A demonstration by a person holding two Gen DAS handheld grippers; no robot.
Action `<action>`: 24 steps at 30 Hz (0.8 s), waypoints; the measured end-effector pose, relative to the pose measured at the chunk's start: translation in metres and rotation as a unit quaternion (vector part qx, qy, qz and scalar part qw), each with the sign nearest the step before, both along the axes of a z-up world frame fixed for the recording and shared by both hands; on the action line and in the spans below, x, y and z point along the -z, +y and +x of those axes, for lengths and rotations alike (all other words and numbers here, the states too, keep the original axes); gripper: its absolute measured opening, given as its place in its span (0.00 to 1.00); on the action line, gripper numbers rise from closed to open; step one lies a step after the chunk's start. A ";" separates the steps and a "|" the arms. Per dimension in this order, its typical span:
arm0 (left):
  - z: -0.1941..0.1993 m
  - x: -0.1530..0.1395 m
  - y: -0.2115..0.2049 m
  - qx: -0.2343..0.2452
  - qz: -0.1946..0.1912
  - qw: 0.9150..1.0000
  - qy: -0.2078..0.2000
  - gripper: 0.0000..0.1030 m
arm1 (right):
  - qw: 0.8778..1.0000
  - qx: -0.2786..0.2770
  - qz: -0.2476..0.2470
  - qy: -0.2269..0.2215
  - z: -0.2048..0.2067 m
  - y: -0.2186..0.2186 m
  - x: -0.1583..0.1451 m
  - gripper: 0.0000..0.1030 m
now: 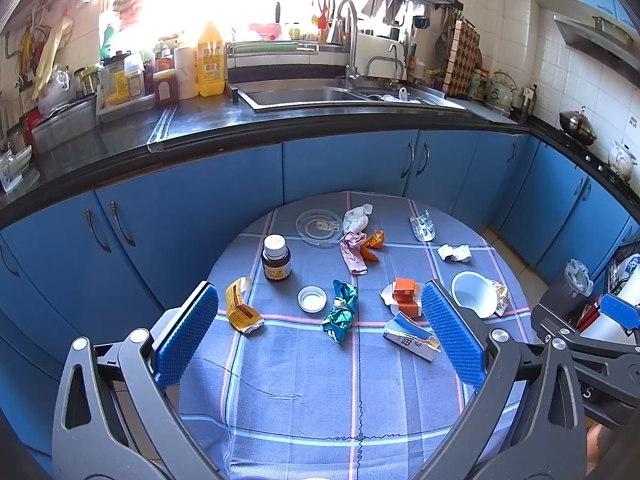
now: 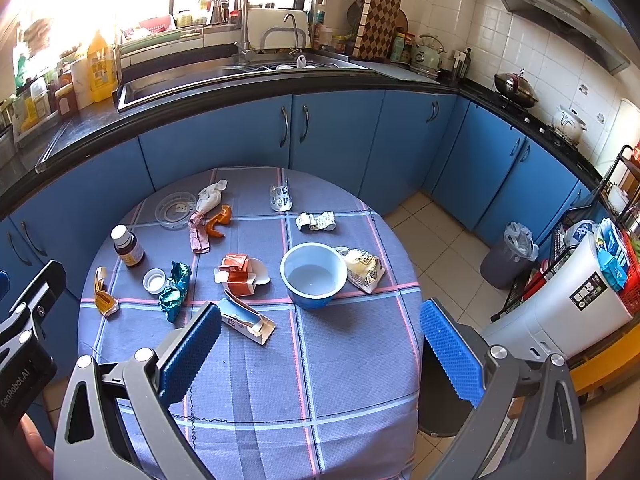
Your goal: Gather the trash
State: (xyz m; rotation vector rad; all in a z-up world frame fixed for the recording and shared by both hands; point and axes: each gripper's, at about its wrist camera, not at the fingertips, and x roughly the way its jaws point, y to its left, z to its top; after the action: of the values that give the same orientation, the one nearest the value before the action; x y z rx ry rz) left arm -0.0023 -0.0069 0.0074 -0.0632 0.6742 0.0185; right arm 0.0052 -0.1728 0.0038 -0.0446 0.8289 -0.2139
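Left gripper point(image 1: 320, 332): right up at the lens, blue pads spread wide, nothing between them, hanging over the near half of the table.
Right gripper point(image 2: 320, 344): same story, fingers wide apart and empty, poised over the table's right-hand edge.
Table point(image 1: 304, 392): round, under a blue checked cloth, litter scattered across the far half.
Torn carton point(image 1: 412, 334): nearest piece, white and blue, lying just ahead of the left gripper's right pad.
Teal foil wrapper point(image 1: 340, 312): crumpled, middle of the table, beside a small white cap point(image 1: 312, 299).
Yellow wrapper point(image 1: 241, 307): crushed, at the left edge.
Orange box point(image 1: 405, 294): squashed, resting on a white scrap, left of the blue bowl point(image 2: 314, 274).
Snack bag point(image 2: 362, 266): touching the bowl's right side.
Brown bottle point(image 1: 276, 259): upright, white cap on.
Far side: clear lid point(image 1: 319, 226), white tissue wad point(image 1: 357, 218), pink wrapper point(image 1: 353, 253), orange peel point(image 1: 372, 245), blister pack point(image 1: 423, 227), crumpled receipt point(image 1: 453, 252).
Bin point(image 2: 510, 254): lined, on the floor by the blue cabinets, well apart from the table.
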 end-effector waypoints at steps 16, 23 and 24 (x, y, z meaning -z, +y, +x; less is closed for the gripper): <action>-0.001 0.001 0.000 0.000 -0.001 1.000 0.000 0.97 | 1.000 0.009 0.001 -0.013 -0.002 -0.006 -0.005 0.94; 0.000 0.007 0.011 -0.001 -0.003 1.000 0.003 0.97 | 1.000 0.011 0.000 -0.016 -0.003 -0.006 -0.007 0.94; 0.000 0.008 0.011 -0.001 -0.003 1.000 0.003 0.97 | 1.000 0.011 0.000 -0.016 -0.004 -0.006 -0.008 0.94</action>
State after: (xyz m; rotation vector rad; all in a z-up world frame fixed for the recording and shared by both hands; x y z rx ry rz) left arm -0.0020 0.0044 -0.0003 -0.0700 0.6805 0.0181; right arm 0.0016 -0.1791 0.0114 -0.0320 0.7978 -0.2340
